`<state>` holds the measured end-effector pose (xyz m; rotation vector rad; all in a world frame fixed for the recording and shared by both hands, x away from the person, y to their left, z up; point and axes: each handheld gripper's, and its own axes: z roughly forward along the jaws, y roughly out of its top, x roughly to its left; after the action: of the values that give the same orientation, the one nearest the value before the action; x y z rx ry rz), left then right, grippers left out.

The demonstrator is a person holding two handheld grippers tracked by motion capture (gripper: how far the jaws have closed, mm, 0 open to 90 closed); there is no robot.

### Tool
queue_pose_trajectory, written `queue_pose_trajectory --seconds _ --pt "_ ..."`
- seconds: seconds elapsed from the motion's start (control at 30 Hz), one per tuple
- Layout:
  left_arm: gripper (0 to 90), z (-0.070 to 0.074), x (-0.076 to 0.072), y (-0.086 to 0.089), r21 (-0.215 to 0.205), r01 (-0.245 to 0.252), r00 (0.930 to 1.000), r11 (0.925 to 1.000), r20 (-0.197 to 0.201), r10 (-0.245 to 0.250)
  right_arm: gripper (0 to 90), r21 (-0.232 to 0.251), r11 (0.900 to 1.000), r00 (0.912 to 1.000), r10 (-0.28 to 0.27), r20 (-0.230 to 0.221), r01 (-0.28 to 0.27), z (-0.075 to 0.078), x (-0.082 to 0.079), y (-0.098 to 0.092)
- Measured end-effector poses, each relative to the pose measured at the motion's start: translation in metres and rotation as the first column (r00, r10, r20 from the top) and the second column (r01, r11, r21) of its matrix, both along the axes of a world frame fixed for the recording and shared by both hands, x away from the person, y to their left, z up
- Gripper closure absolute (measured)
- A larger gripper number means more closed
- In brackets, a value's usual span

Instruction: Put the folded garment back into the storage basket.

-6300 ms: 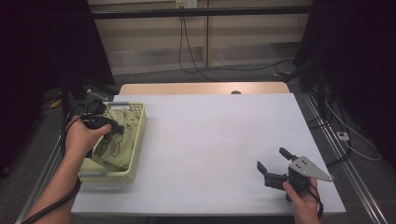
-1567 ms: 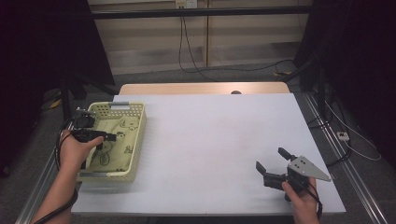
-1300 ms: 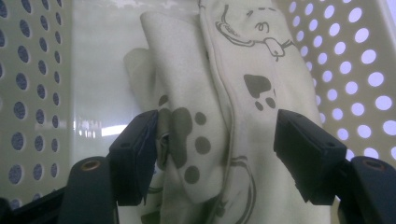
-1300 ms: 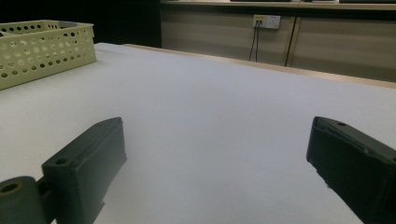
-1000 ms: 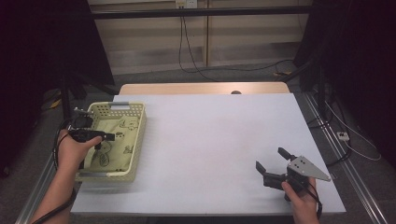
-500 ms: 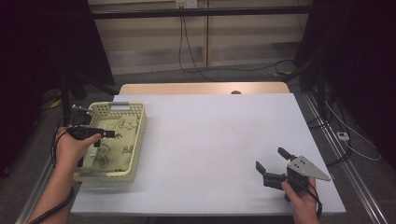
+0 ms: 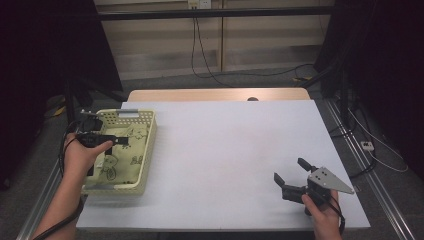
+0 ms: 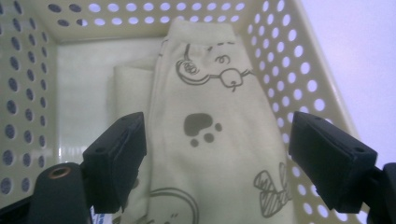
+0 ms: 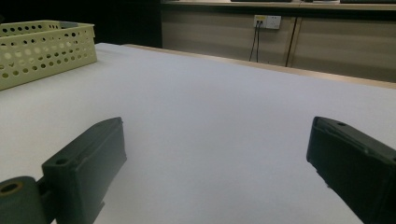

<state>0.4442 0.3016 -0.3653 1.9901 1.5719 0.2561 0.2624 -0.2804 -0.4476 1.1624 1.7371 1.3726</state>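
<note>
the cloth (image 8: 210, 140), pale yellow with a paw print and doodles, lies folded in the basket (image 7: 144, 150), which sits at the table's (image 7: 225, 150) left edge, toward the near corner. the left gripper (image 7: 120, 141) hovers over the basket, pointing across it; its jaws have just been opening and now stand wide above the cloth, with nothing pressed between them. the right gripper (image 7: 292, 176) rests low at the table's near right corner, well apart from the basket, jaws spread wide and empty over bare white tabletop.
</note>
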Motion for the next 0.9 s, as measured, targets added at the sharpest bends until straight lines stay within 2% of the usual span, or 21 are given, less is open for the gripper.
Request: queue_pose_trajectory --seconds 0.2,0.43,0.6,0.7,0.9 --pt "19.5 0.007 -0.001 -0.016 -0.018 0.047 0.9986 0.9987 0.024 -0.046 4.4 -0.003 1.000 1.0000 -0.001 0.000 0.001 0.000 0.000 0.000" --pt "19.6 0.015 -0.003 -0.041 -0.036 0.119 0.9923 0.9922 0.039 -0.117 4.4 -0.003 1.000 1.0000 -0.002 0.003 0.002 0.001 -0.001 -0.001" --pt "19.7 0.019 -0.005 -0.055 -0.051 0.169 0.9848 0.9842 0.047 -0.167 4.3 -0.001 1.000 1.0000 -0.004 0.002 0.004 0.000 -0.001 -0.002" --pt "19.7 0.020 -0.006 -0.063 -0.062 0.183 0.9823 0.9811 0.051 -0.180 4.3 -0.002 1.000 1.0000 -0.003 0.003 0.003 0.001 -0.001 -0.002" --pt "19.6 0.022 -0.009 -0.075 -0.084 0.235 0.9713 0.9683 0.057 -0.231 4.3 0.000 1.000 1.0000 -0.003 0.000 0.003 0.001 -0.001 -0.002"
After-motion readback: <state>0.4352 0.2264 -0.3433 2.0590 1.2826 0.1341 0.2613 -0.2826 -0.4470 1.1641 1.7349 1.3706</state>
